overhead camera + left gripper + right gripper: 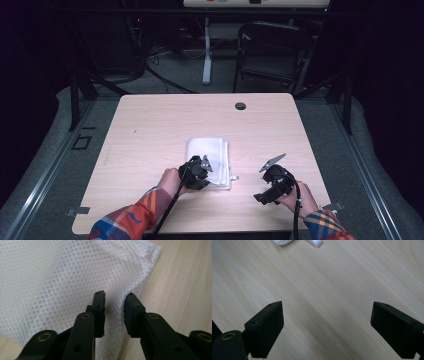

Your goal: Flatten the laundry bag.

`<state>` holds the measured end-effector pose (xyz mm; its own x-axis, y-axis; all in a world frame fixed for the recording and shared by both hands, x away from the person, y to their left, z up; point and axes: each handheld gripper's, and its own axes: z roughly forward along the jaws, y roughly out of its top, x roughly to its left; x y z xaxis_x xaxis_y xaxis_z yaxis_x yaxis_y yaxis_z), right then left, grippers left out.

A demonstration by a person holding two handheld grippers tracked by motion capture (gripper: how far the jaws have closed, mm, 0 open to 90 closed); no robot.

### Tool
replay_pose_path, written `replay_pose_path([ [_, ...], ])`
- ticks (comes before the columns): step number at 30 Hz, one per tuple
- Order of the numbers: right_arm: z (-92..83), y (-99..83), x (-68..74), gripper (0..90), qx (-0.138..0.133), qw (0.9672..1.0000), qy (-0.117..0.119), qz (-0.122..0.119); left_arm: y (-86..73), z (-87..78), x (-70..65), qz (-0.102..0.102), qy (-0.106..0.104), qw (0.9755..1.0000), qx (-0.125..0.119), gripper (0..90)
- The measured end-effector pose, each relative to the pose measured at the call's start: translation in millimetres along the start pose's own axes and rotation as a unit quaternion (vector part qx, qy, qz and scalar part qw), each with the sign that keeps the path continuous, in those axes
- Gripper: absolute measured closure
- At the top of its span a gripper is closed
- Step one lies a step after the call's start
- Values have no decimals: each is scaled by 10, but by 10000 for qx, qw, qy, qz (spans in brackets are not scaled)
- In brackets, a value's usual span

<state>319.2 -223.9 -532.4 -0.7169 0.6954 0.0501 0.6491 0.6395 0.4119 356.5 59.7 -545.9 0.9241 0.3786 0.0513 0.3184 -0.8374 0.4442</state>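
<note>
A folded white mesh cloth lies in the middle of the light wooden table. My left gripper sits at the cloth's near edge. In the left gripper view its jaws stand close together with a raised fold of the cloth pinched between the pads. My right gripper is to the right of the cloth, near the front edge. In the right gripper view its jaws are wide apart over bare wood, with nothing between them. A cloth corner and a white tag show at the top.
A black round grommet sits near the table's far edge. Beyond the table stand a dark folding chair and a white table leg. Bare wood lies to the left and behind the cloth.
</note>
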Motion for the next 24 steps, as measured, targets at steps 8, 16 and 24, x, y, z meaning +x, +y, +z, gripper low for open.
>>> replay_pose_path([
  [8, -31, 37, 26, 242, -224, 9997, -2, 40, -15, -15, 9, -15, 35, 9999, -117, 862],
  [16, 43, 175, 150, 711, -325, 9992, 111, -189, -33, -63, 20, -21, 48, 9996, -287, 866],
  [24, 212, 381, 282, 881, -438, 9978, 170, -469, -41, -87, 25, -29, 54, 9994, -348, 866],
])
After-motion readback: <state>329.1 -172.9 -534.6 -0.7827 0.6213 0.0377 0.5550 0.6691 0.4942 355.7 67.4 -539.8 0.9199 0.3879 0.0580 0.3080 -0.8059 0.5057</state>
